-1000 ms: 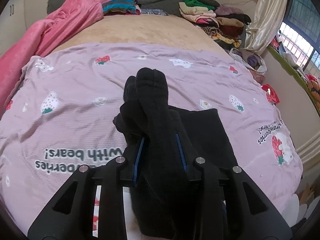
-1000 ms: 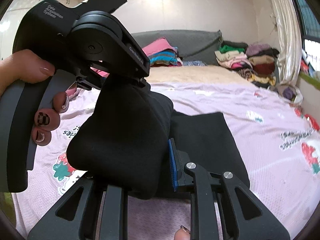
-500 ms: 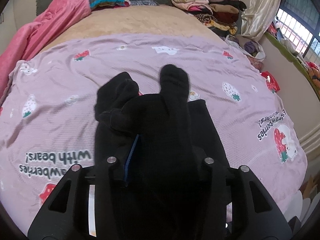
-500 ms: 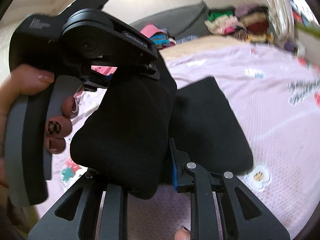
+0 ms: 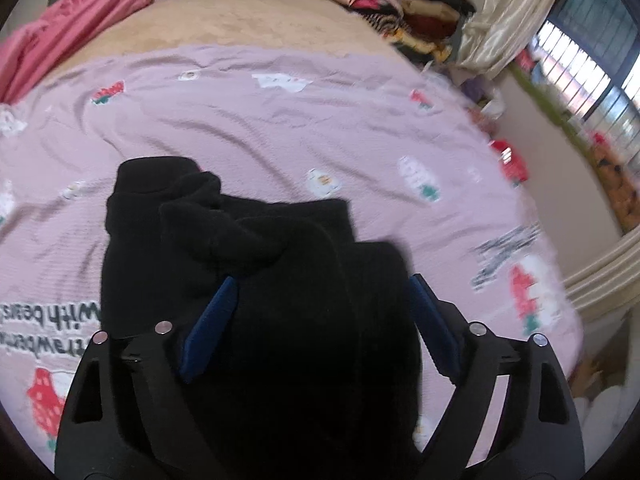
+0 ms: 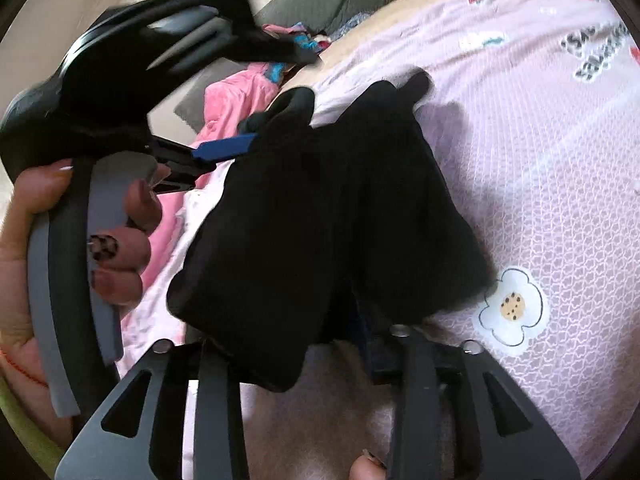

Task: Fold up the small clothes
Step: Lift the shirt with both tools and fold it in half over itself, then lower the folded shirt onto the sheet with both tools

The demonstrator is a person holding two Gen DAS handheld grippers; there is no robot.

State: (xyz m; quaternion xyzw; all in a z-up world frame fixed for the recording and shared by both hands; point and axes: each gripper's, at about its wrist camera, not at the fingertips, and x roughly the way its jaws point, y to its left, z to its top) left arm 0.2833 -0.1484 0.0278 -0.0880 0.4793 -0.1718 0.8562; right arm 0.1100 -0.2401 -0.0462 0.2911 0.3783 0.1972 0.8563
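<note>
A small black garment (image 5: 280,260) lies folded over itself on the pink strawberry blanket (image 5: 280,128). My left gripper (image 5: 320,292) is low over its near part. Its jaws are opening wide, and the cloth lies slack between the blue pads (image 5: 212,320) without being pressed. In the right wrist view the same black garment (image 6: 320,208) drapes over my right gripper (image 6: 304,340). Those jaws are opening too, with cloth still between them and the pads mostly hidden. A hand (image 6: 120,248) holds the left gripper at upper left, and one of its blue pads (image 6: 224,148) is beside the cloth.
Stacks of folded clothes (image 5: 400,4) sit at the far end of the bed on a tan sheet (image 5: 220,28). A pink quilt (image 5: 72,20) is heaped at far left. A curtain (image 5: 492,28) and window (image 5: 592,60) are on the right, past the bed edge.
Both grippers came down to the bed with the black garment. The left jaws went from shut on the cloth to wide apart. The right gripper rolled and its jaws widened.
</note>
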